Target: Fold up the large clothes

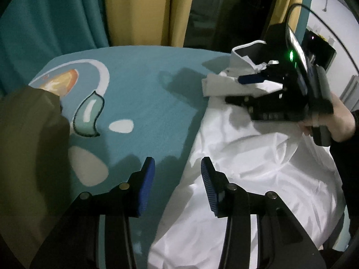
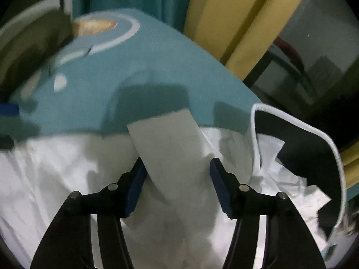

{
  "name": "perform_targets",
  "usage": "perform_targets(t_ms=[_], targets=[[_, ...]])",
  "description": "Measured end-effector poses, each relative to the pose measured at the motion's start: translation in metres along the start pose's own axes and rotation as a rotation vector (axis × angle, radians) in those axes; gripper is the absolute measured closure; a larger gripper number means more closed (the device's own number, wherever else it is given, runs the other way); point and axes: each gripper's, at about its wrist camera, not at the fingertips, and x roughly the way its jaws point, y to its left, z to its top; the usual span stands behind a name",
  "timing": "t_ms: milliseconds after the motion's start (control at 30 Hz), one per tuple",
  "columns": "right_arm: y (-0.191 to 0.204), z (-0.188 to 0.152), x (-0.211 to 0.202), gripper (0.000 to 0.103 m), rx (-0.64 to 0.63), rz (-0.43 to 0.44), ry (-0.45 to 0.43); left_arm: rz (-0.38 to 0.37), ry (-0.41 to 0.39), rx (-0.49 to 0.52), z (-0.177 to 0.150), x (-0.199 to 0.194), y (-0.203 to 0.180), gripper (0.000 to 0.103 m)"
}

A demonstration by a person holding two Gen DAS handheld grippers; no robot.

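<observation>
A large white garment (image 1: pixel 258 168) lies crumpled on the right side of a teal bed cover (image 1: pixel 145 89). My left gripper (image 1: pixel 178 168) is open, hovering above the garment's left edge, empty. My right gripper (image 2: pixel 177 168) is open; a flat grey-white sleeve or strip of the garment (image 2: pixel 168 139) lies between its fingers, and I cannot tell if they touch it. The white garment (image 2: pixel 56 168) fills the lower part of the right wrist view. Its dark-lined hood with white piping (image 2: pixel 298 139) sits to the right. The right gripper also shows in the left wrist view (image 1: pixel 253 79), over the garment's far end.
An olive-green cloth (image 1: pixel 29 145) lies on the bed's left side. Teal curtains (image 1: pixel 56 11) and yellow curtains (image 1: pixel 139 9) hang behind the bed. The cover has white, orange and green printed shapes (image 1: pixel 89 114). A white wall with a dark box (image 1: pixel 320 44) stands at right.
</observation>
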Motion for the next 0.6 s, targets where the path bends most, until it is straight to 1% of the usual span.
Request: perform_targets(t_ms=[33,67,100,200,267,333,400,467,533,600], targets=[[-0.002,0.002,-0.002,0.088,0.014,0.012,-0.008,0.001,0.003,0.004,0.001,0.001,0.0,0.058],[-0.006,0.003,-0.01,0.092,0.029,0.008,-0.038,0.0,0.004,0.008,0.001,0.002,0.0,0.058],[-0.007,0.004,-0.018,0.1,0.03,-0.008,-0.068,-0.002,0.006,0.015,0.003,0.004,-0.001,0.058],[-0.013,0.0,-0.054,0.101,0.037,-0.092,-0.175,-0.013,0.008,0.054,0.014,0.015,-0.011,0.058],[-0.023,-0.008,-0.081,0.101,0.066,-0.136,-0.238,-0.004,0.021,0.098,0.025,0.03,-0.022,0.058],[-0.034,-0.024,-0.109,0.101,0.11,-0.174,-0.285,-0.01,0.023,0.115,0.038,0.04,-0.032,0.058],[-0.046,-0.042,-0.126,0.101,0.152,-0.199,-0.308,-0.031,0.016,0.135,0.051,0.045,-0.043,0.058],[-0.062,-0.07,-0.147,0.101,0.217,-0.223,-0.313,-0.047,0.011,0.166,0.063,0.05,-0.057,0.058],[-0.079,-0.097,-0.16,0.101,0.303,-0.219,-0.312,-0.062,0.016,0.195,0.072,0.059,-0.07,0.058],[-0.098,-0.132,-0.168,0.101,0.4,-0.199,-0.297,-0.071,0.036,0.237,0.079,0.072,-0.084,0.058]])
